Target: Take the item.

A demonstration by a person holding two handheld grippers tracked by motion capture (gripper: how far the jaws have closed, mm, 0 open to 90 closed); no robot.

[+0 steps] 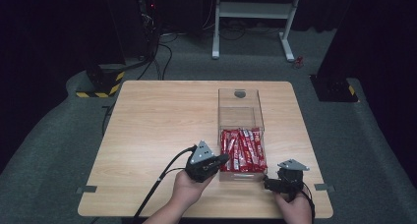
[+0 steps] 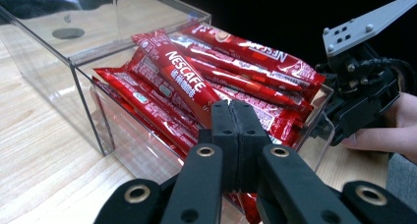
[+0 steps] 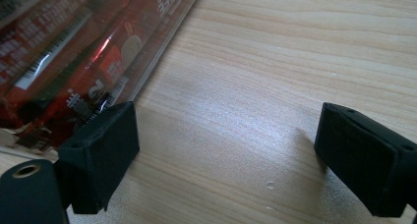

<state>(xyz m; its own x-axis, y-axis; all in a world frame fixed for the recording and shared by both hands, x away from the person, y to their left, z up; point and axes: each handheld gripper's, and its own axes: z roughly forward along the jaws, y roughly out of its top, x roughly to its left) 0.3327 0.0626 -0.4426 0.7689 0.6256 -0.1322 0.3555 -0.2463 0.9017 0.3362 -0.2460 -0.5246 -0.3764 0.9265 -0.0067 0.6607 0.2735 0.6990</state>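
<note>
Near the table's point(image 1: 147, 116) front edge, the left gripper point(image 2: 235, 117) pinches a red sachet point(image 2: 183, 80) (Nescafé) in the clear box point(image 1: 241, 106), while the right gripper point(image 3: 226, 150) rests spread wide.

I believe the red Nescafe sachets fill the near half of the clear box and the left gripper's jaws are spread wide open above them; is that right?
Not quite. The left gripper has its jaws pressed shut together, as the left gripper view shows; whether they pinch a sachet cannot be told. The rest holds: the red Nescafe sachets do fill the near half of the clear box, seen in the high view.
</note>
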